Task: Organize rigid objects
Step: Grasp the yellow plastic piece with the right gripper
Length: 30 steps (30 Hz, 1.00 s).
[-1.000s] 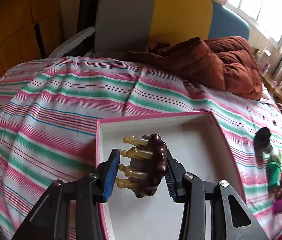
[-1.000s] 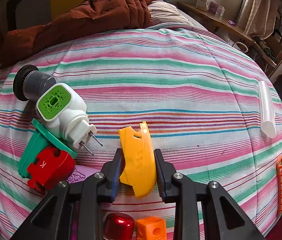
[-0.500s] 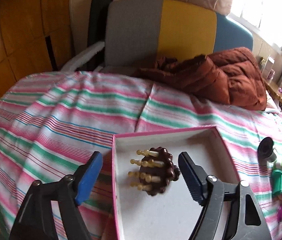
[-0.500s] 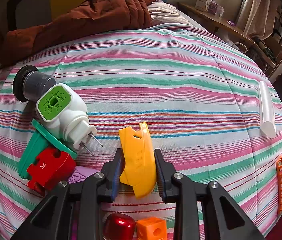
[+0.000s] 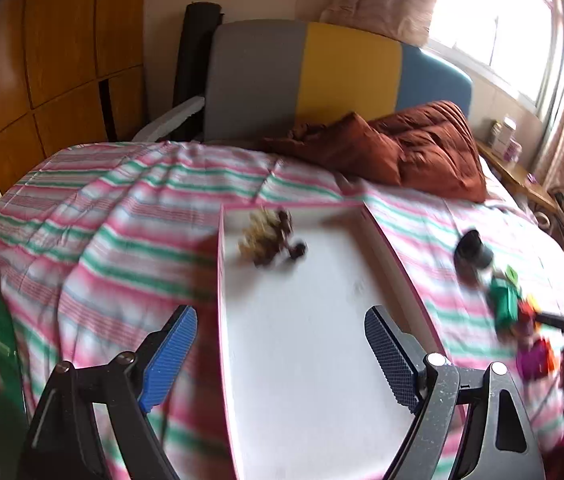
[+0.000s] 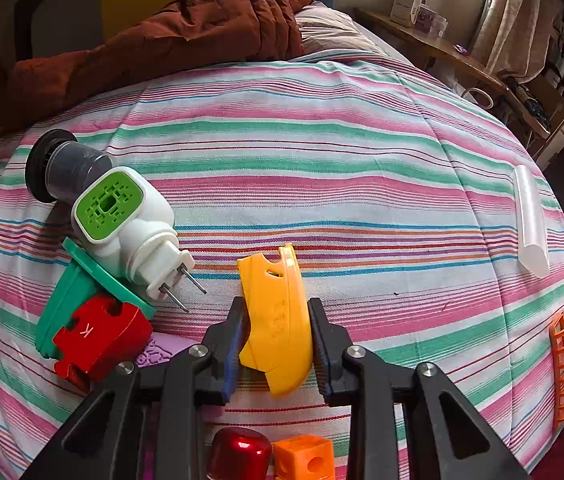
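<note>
A brown massage brush with pale prongs lies blurred in the far left corner of the pink-rimmed white tray on the striped bed. My left gripper hangs over the tray's near part, its jaws opening wide with nothing between them. My right gripper is shut on a yellow plastic piece just above the bedspread. Left of it lie a white plug with a green face, a dark cylinder, a green piece and a red block marked K.
A red cap and an orange cube sit under the right gripper. A clear tube and an orange comb-like piece lie at the right. A brown quilt and a chair are beyond the tray.
The left gripper let go of the brown brush, spread its jaws and drew back and up from it; the brush now lies in the tray. The right gripper stayed still on the yellow piece.
</note>
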Available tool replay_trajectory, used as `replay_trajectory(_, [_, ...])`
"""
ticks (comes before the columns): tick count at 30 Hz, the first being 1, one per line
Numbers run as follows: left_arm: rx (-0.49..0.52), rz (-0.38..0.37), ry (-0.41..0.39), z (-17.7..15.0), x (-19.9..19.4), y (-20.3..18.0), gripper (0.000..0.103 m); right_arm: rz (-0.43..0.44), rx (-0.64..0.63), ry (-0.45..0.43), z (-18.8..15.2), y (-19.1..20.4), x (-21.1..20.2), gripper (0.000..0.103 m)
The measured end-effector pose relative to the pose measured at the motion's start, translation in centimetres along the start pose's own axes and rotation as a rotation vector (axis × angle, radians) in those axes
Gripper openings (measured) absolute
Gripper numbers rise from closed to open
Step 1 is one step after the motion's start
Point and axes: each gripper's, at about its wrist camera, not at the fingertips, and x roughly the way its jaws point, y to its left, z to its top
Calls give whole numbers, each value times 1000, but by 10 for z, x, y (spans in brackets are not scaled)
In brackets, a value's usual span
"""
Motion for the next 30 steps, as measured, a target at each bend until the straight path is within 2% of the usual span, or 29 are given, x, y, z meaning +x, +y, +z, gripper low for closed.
replay_trajectory(9, [-16,-8,78,-52,-19,-9,87,-7,4,-7,0,1,-1,29])
replay_trajectory(15, [-43,-11,81,-60,-25,-3,87,-8,3,-14,0,2,-2,29])
replay_trajectory(23, [-28,-10,72,-67,-33,-5,87,-15,53,-16,2,-3,-6,29])
replay_trajectory(30, [-30,-15,81,-70,-33,-4,87,-17,114,-85,3,-15,-29,29])
